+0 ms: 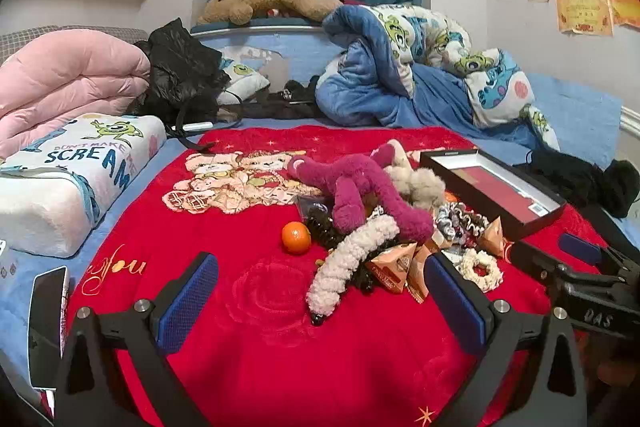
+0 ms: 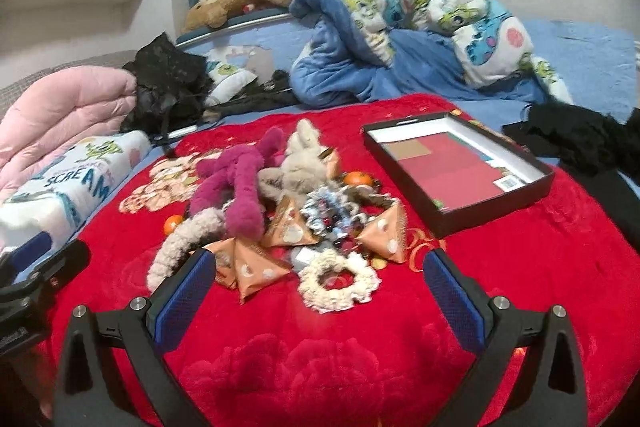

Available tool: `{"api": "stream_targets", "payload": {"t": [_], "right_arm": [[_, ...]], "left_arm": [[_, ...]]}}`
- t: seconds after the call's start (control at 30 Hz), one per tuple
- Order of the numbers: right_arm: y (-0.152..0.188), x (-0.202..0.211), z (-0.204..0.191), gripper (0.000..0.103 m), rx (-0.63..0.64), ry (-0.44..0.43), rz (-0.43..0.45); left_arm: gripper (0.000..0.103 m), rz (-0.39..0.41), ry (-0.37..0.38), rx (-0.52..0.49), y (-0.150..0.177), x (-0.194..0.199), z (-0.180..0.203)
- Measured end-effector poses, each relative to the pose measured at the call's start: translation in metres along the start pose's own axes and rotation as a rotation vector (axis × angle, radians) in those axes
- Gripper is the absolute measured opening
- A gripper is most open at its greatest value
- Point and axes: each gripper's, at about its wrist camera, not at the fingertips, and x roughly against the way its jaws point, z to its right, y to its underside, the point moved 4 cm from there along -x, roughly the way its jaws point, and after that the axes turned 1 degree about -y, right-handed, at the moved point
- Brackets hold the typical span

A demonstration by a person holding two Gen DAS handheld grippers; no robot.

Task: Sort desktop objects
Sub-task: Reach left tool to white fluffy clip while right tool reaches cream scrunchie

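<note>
Red blanket (image 1: 248, 367) carries your pile; pillow (image 1: 72, 163) left reads "SCREAM". Black box (image 2: 460, 163) sits right of the plush toys (image 2: 236, 183), packets (image 2: 256, 267), scrunchie (image 2: 338, 281), orange (image 1: 296, 237). Both your grippers, left (image 1: 320, 299) and right (image 2: 316, 301), gape empty.

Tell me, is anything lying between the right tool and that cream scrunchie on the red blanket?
Nothing visible does. The cream scrunchie lies at the near edge of the pile, and only bare red blanket separates it from the open right tool. Orange pyramid packets sit beside it, to the left.
</note>
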Motion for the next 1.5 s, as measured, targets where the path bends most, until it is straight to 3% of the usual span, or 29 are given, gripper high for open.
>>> {"api": "stream_targets", "payload": {"t": [0.2,0.4,0.6,0.73,0.87,0.97,1.17,1.2,1.27,1.5], "right_arm": [[0.004,-0.003,-0.025,0.103,0.087,-0.038,0.003],[0.000,-0.006,-0.016,0.103,0.034,-0.072,0.011],[-0.055,-0.014,-0.011,0.103,0.007,-0.102,0.044],[-0.083,-0.028,-0.002,0.103,0.006,-0.075,0.045],[-0.064,-0.058,0.013,0.103,0.008,-0.059,-0.021],[-0.034,-0.083,0.031,0.103,-0.031,-0.041,-0.156],[-0.009,-0.099,0.057,0.103,-0.057,0.026,-0.289],[-0.004,-0.103,0.062,0.102,-0.075,0.019,-0.321],[0.005,-0.111,0.068,0.088,-0.104,0.010,-0.372],[0.013,-0.114,0.069,0.085,-0.061,0.032,-0.434]], "left_arm": [[0.103,-0.025,-0.008,-0.010,0.002,-0.006,0.000],[0.103,-0.048,0.029,-0.001,-0.002,-0.022,0.000],[0.103,-0.110,0.073,-0.042,-0.030,-0.056,0.012],[0.103,-0.126,0.036,-0.108,-0.031,-0.085,0.020],[0.103,-0.221,0.031,-0.093,-0.005,-0.110,0.019],[0.103,-0.226,0.000,-0.122,0.004,-0.115,0.019],[0.103,-0.294,0.010,-0.105,0.016,-0.135,0.019],[0.103,-0.302,0.010,-0.107,0.018,-0.139,0.019],[0.103,-0.323,0.011,-0.118,0.022,-0.144,0.021],[0.103,-0.380,-0.021,-0.191,0.036,-0.155,0.030]]}}
